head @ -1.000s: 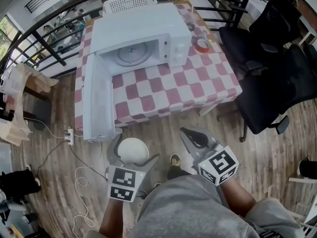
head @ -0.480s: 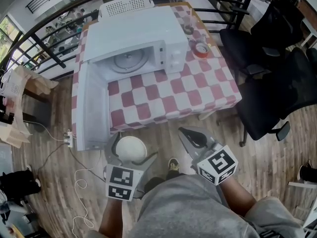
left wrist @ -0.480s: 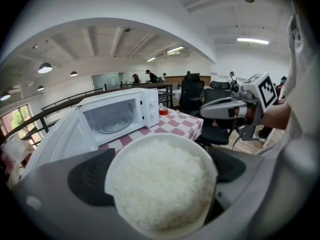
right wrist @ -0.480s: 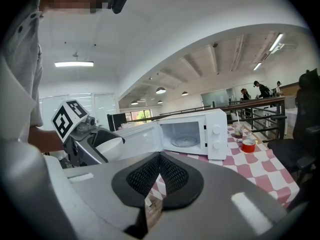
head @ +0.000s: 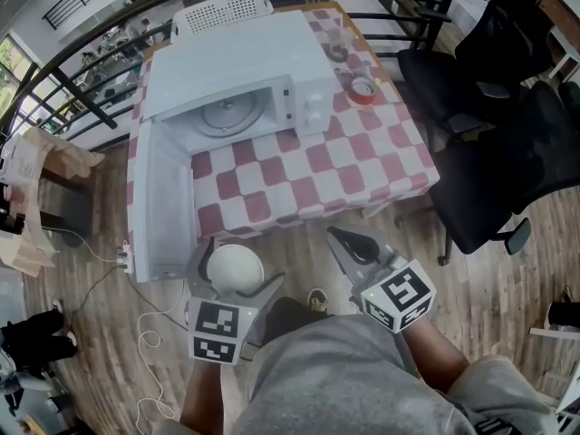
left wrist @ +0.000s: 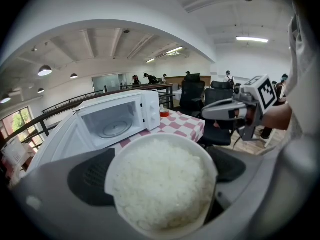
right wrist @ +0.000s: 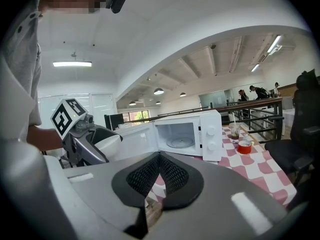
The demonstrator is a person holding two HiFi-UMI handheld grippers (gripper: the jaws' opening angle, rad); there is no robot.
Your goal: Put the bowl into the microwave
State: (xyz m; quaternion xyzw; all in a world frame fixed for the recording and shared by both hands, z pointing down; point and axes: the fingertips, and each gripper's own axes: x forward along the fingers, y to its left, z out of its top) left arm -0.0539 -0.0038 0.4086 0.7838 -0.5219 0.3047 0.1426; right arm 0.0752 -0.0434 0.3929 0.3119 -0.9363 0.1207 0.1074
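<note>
A white bowl (head: 234, 268) heaped with rice (left wrist: 160, 184) is held off the floor in front of the table, my left gripper (head: 237, 270) shut on it. The white microwave (head: 240, 75) stands on the checked table (head: 317, 166) with its door (head: 161, 202) swung wide open and the glass turntable (head: 225, 116) showing inside. The bowl is below the door's lower edge in the head view. My right gripper (head: 343, 239) hovers shut and empty right of the bowl. In the right gripper view the microwave (right wrist: 192, 134) and bowl (right wrist: 107, 144) both show.
A red tape roll (head: 367, 89) and a glass (head: 338, 51) sit on the table right of the microwave. A white basket (head: 222, 9) is behind it. Black office chairs (head: 494, 143) stand at the right. A power strip and cable (head: 125, 259) lie on the wooden floor at left.
My left gripper with the bowl has moved slightly up toward the microwave door. The table and microwave sit a little higher and farther left in view. The right gripper has barely shifted.
</note>
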